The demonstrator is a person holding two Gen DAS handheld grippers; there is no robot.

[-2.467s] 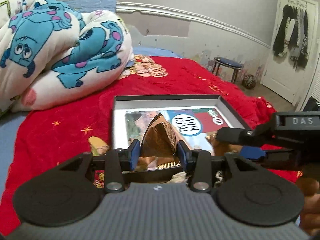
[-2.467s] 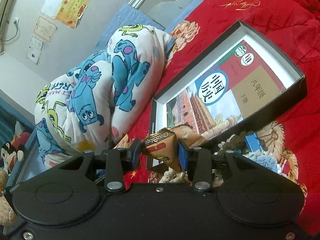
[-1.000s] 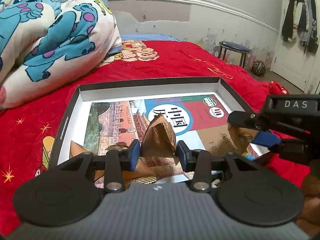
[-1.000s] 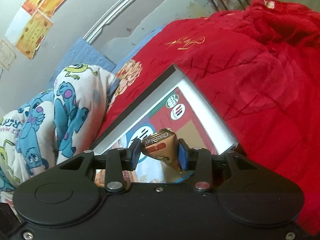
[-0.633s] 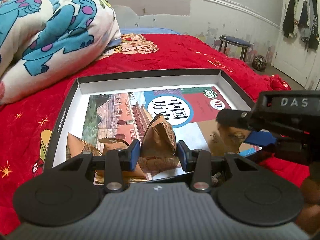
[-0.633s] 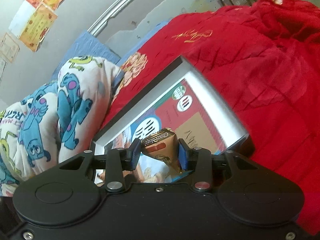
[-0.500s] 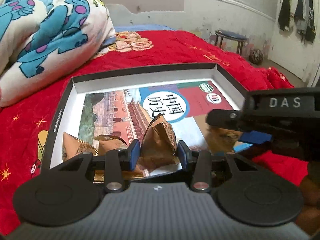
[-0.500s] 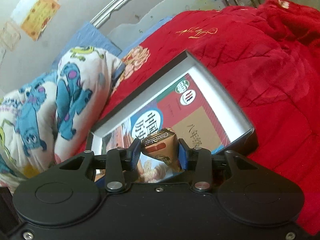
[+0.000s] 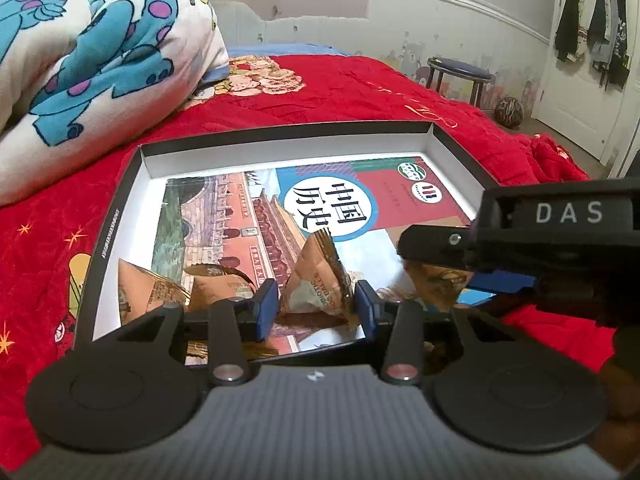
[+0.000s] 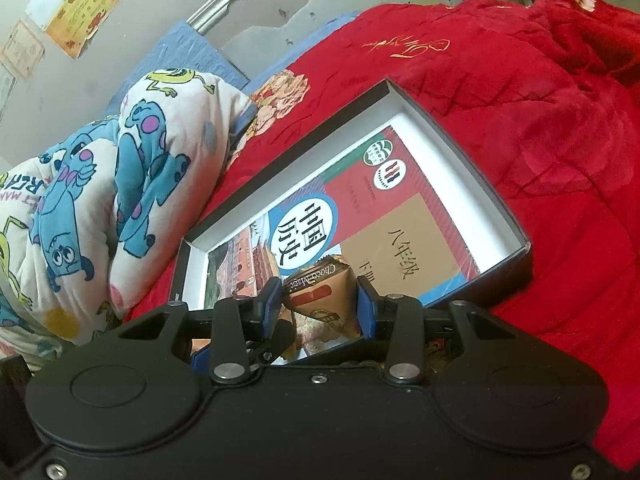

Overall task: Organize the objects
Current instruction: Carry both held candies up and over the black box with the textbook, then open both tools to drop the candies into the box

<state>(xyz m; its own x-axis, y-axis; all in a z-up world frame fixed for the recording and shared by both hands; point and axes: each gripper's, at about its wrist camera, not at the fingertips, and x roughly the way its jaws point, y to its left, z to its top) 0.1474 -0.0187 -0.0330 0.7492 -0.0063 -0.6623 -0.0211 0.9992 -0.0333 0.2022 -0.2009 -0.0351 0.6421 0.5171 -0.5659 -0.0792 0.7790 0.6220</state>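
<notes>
Over the black box (image 9: 120, 208) on the bed, one brown snack packet (image 9: 318, 280) is loosely flanked by the just-widened left tongs (image 9: 316, 308), while another packet (image 10: 320, 292) is clamped by the right tongs (image 10: 318, 302).

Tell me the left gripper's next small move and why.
Probably finish opening and lift away: the jaws of the left gripper have just been opening, with its snack packet between them, already over the book inside the box.
</notes>
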